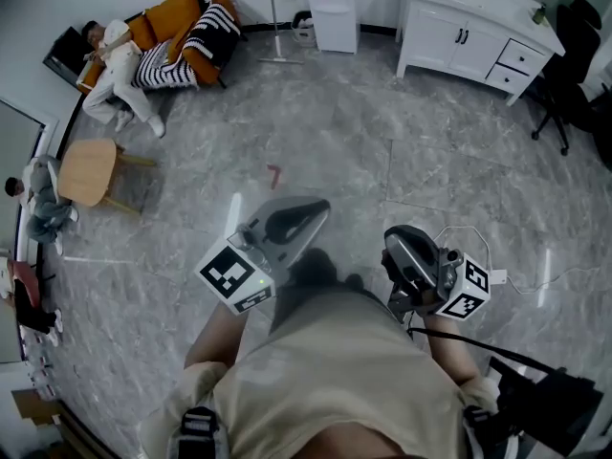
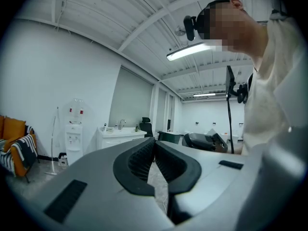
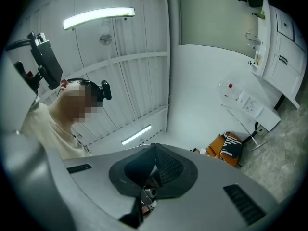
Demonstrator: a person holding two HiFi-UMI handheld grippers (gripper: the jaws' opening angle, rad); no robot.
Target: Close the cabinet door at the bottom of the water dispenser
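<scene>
Left gripper (image 1: 311, 210) and right gripper (image 1: 402, 245), both closed and empty, sit near the person's torso, likely a carry posture. The water dispenser (image 1: 332, 8) stands at upper centre, well apart.

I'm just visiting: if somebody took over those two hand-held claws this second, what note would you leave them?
Left gripper: jaws shut, nothing in them, pointing level toward the far wall.
Right gripper: jaws shut, empty, tilted up toward the ceiling.
Water dispenser: against the far wall, beside the white cabinet, across the floor from the person.
Done: nothing to see; neither gripper is near it. Its bottom door is too small to judge.
Left: walk over and push that door shut.
</scene>
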